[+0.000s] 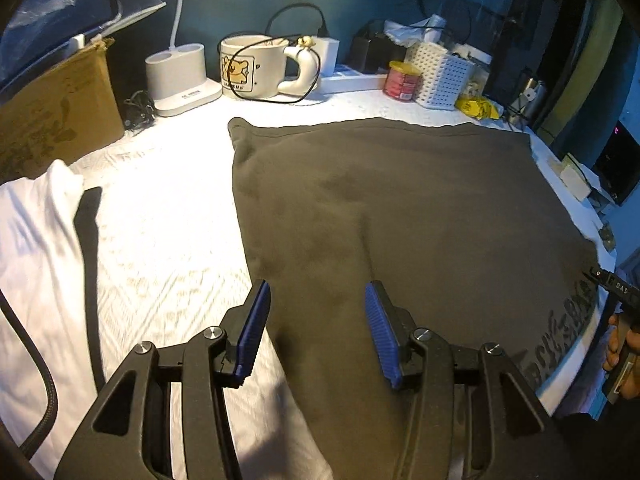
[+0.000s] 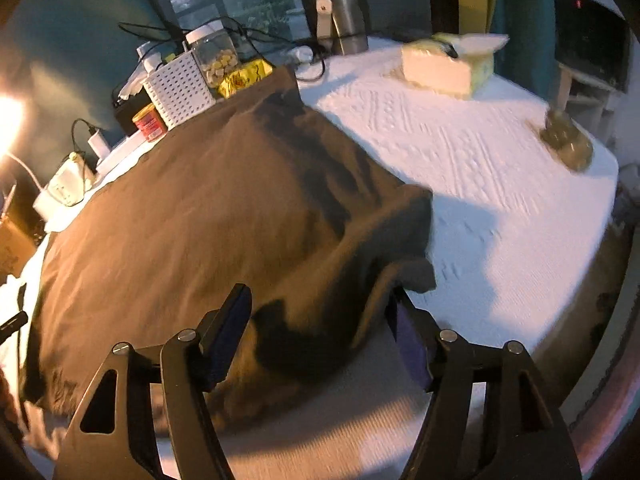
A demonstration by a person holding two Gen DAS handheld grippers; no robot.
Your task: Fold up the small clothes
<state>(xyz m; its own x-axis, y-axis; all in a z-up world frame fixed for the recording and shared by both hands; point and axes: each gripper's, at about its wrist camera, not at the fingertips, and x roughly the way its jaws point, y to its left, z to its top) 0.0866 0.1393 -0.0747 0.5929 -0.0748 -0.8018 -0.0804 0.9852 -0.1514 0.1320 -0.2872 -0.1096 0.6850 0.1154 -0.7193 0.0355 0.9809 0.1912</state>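
Note:
A dark brown garment (image 1: pixel 400 208) lies spread flat on the white textured table cover (image 1: pixel 168 208), with dark lettering along its right edge. My left gripper (image 1: pixel 317 286) is open above the garment's near left edge, with nothing pinched between its blue pads (image 1: pixel 254 320). In the right wrist view the same garment (image 2: pixel 200 208) is rumpled at its near right corner (image 2: pixel 400 240). My right gripper (image 2: pixel 318 292) stands open around that bunched corner, and its pads do not press on the cloth. The right gripper's tip (image 1: pixel 612 284) and the person's hand (image 1: pixel 624 344) show at the left view's right edge.
A white garment (image 1: pixel 36 240) with a black strip lies at the left. Along the back stand a cardboard box (image 1: pixel 56 108), lamp base (image 1: pixel 180 76), mug (image 1: pixel 256 66), red can (image 1: pixel 402 80) and white basket (image 1: pixel 444 76). A tissue box (image 2: pixel 448 64) and steel bottle (image 2: pixel 346 12) sit far right.

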